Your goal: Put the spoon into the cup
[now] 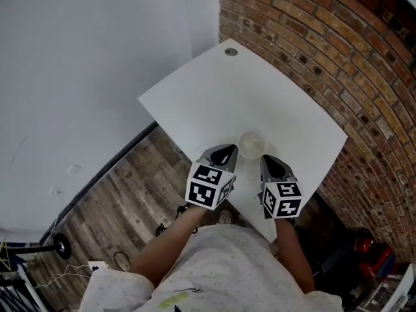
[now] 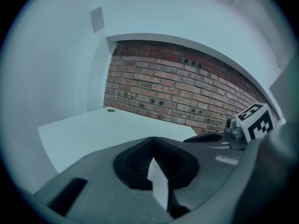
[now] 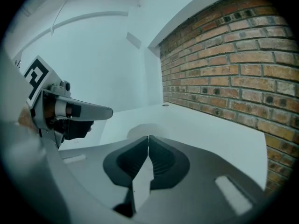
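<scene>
Both my tongs are shut on nothing: left tongs [image 1: 224,153], right tongs [image 1: 271,166]. The cup [image 1: 252,143] stands on the counter [image 1: 214,90] just ahead, between the two tips and nearer the right. No spoon shows anywhere. There's room beyond the cup; the brick wall [image 1: 338,51] flanks the right edge.

White table [image 1: 227,96]; pale translucent cup [image 1: 252,143]; red-brick wall [image 1: 312,31].

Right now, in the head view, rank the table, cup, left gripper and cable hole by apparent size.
1. table, largest
2. left gripper, though it is nearer the camera, which inflates it
3. cup
4. cable hole, smallest
</scene>
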Available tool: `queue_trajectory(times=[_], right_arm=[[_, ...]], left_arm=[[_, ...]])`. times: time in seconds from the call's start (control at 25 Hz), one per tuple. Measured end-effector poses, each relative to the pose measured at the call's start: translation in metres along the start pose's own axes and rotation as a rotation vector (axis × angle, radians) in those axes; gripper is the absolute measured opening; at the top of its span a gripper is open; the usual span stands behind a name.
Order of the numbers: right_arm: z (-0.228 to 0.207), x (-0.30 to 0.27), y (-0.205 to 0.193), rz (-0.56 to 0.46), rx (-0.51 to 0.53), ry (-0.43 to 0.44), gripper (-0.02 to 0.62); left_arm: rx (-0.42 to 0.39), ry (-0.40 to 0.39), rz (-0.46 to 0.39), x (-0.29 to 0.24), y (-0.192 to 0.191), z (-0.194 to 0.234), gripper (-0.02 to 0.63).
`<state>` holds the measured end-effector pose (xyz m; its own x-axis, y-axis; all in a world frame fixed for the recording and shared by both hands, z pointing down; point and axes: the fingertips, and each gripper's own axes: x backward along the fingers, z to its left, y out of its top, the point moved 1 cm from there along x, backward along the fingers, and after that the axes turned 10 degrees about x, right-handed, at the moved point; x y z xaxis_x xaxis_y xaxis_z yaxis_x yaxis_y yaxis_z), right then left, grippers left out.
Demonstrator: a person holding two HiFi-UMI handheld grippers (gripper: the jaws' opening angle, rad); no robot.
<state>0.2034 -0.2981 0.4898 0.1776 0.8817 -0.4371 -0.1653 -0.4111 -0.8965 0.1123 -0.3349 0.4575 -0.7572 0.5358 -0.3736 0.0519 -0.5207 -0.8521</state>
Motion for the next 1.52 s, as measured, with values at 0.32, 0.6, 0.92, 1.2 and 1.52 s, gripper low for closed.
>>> queue_trajectory(times=[0.32, 0.6, 0.92, 1.2, 1.52], right_arm=[[0.006, -0.011, -0.004, 0.012, -0.005, 0.011, 0.017], [0.008, -0.018, -0.006, 0.020, -0.014, 0.011, 0.018], [0.012, -0.019, -0.004, 0.017, -0.030, 0.006, 0.052], [0.010, -0.009, -0.001, 0.002, -0.035, -0.022, 0.060], [0.011, 0.010, 0.016, -0.050, -0.044, -0.055, 0.060]], left_arm=[[0.005, 0.015, 0.002, 0.002, 0.001, 0.009, -0.011], [0.005, 0.020, 0.005, 0.004, 0.001, 0.015, -0.011], [0.013, 0.024, 0.004, 0.010, 0.002, 0.023, -0.011], [0.015, 0.015, 0.001, 0.018, 0.000, 0.022, -0.011], [-0.002, -0.001, -0.005, 0.031, 0.001, 0.015, -0.012]])
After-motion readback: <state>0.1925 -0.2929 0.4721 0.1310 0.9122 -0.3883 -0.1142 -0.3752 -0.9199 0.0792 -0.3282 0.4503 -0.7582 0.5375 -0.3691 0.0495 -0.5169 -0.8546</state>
